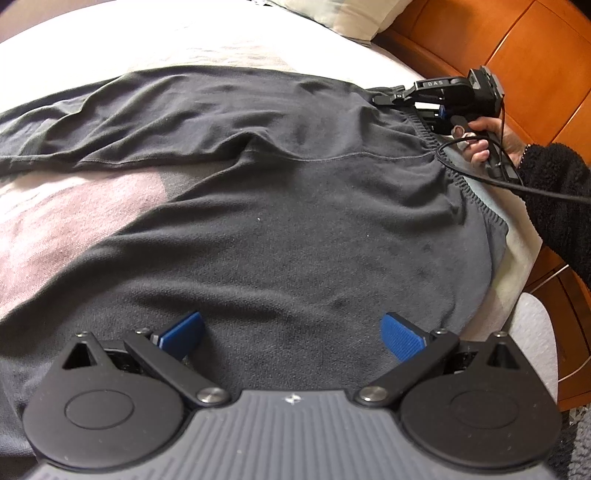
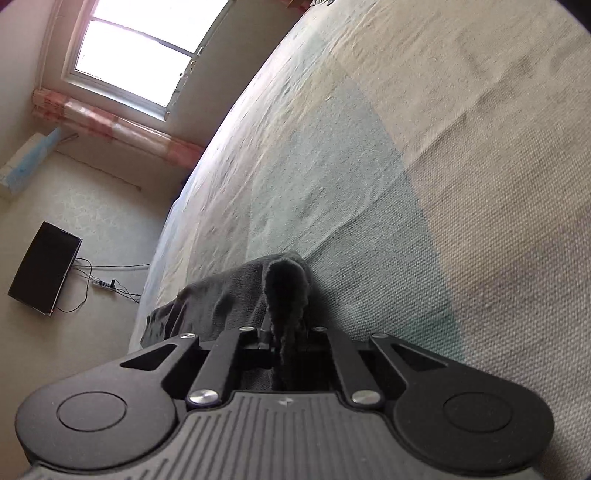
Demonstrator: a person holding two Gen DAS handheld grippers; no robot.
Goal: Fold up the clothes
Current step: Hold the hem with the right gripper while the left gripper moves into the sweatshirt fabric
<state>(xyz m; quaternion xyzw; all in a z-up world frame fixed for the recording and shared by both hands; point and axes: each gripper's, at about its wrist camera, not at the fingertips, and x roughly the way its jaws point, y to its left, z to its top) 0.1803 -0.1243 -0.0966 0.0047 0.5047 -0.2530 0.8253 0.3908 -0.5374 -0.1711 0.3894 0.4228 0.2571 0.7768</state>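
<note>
A dark grey pair of trousers (image 1: 280,236) lies spread across the bed, one leg stretching away to the left. My left gripper (image 1: 291,332) hovers low over the near part of the cloth, its blue pads (image 1: 400,336) wide apart and nothing between them. At the far right corner of the waistband, my right gripper (image 1: 386,99) is held by a hand in a black fuzzy sleeve. In the right wrist view the right gripper (image 2: 286,332) is shut on a bunched fold of the dark trousers (image 2: 284,284), which stands up between its fingers.
The bed cover (image 2: 424,166) has pale cream, grey-green and pink patches. A pillow (image 1: 343,14) lies at the far end. Orange wooden furniture (image 1: 517,44) stands close on the right. Beyond the bed's far edge are a carpeted floor, a black flat box (image 2: 44,266) with cables, and a window (image 2: 136,48).
</note>
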